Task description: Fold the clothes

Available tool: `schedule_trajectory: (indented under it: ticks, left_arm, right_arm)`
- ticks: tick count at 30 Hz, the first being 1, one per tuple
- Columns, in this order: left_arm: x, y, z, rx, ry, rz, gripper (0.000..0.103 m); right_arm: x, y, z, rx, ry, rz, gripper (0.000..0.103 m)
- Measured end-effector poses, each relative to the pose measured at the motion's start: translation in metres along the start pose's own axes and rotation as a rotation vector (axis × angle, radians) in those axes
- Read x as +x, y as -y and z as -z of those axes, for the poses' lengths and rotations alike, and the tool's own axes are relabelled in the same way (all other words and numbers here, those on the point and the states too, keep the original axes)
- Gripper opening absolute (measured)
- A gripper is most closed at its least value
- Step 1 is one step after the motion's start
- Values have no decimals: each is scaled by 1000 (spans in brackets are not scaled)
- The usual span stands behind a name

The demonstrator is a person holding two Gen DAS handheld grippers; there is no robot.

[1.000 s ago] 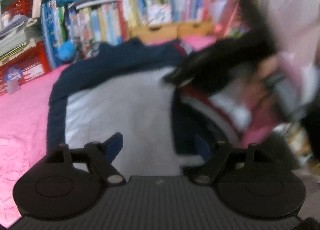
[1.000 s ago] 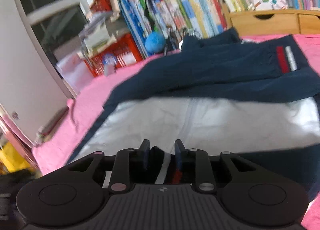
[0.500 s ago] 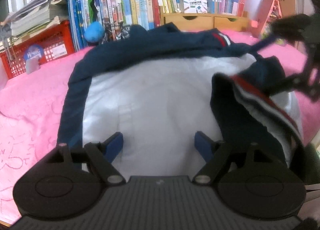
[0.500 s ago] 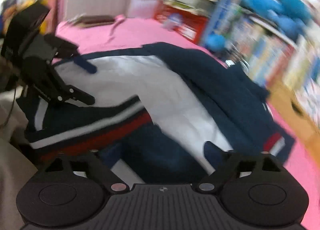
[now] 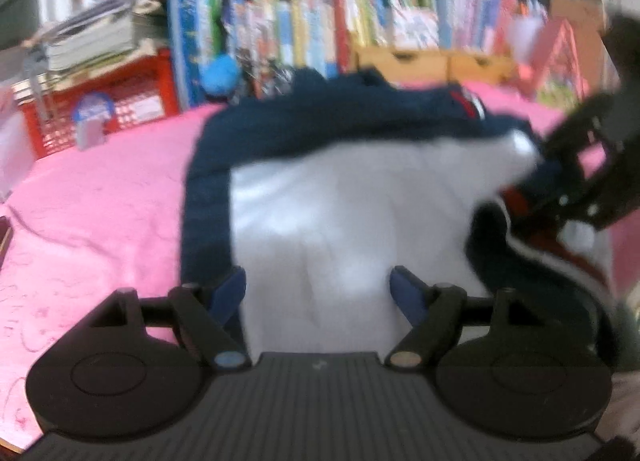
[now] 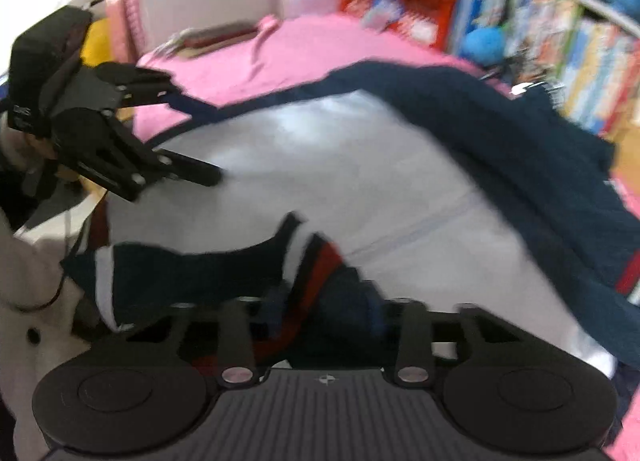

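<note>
1. Pink bedding covers the bed [image 5: 100, 197], with a packed bookshelf [image 5: 304, 29] and a red basket [image 5: 120, 109] behind it.
2. On the bed lies the jacket [image 5: 340, 213], navy outside and white inside, spread with its white lining up; a navy sleeve is folded across its far edge.
3. A striped hem [image 6: 316, 261] in navy, white and red is lifted and curled over at the jacket's near right corner, as the left wrist view shows it.
4. The right hand-held gripper [image 6: 324, 309] has just been closing; its jaws are narrow and the striped hem lies bunched between them. The fabric hides the pads and the picture is blurred, but the cloth looks pinched.
5. The left hand-held gripper [image 5: 318, 293] stands wide, its blue-tipped fingers [image 5: 230, 293] apart above the white lining near the jacket's left navy edge, with nothing between them.
6. In the right wrist view the left hand-held gripper [image 6: 192, 141] reaches in from the left, its fingers spread over the lining.
7. A light-coloured garment with a dark button [image 6: 34, 335] shows at that view's lower left.
</note>
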State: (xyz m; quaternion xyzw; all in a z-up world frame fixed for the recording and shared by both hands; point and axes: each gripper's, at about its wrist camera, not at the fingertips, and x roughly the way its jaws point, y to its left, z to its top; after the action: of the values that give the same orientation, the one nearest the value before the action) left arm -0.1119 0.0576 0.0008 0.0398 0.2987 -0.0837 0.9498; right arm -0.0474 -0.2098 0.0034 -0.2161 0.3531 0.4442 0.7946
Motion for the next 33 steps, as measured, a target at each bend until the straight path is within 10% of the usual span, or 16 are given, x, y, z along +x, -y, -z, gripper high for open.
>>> schedule_trajectory:
  ticks: [7, 13, 18, 33]
  left_arm:
    - [-52, -38, -23, -115, 222, -85, 84]
    - [-68, -68, -33, -203, 291, -43, 88]
    - [-41, -67, -31, -198, 206, -32, 88]
    - [58, -31, -36, 1, 65, -111, 88]
  right_arm:
    - [-38, 30, -7, 208, 210, 177, 19]
    - [-69, 103, 11, 626, 389, 431, 20]
    - [-55, 136, 53, 779, 290, 460, 49]
    - [-35, 81, 78, 397, 134, 460, 67]
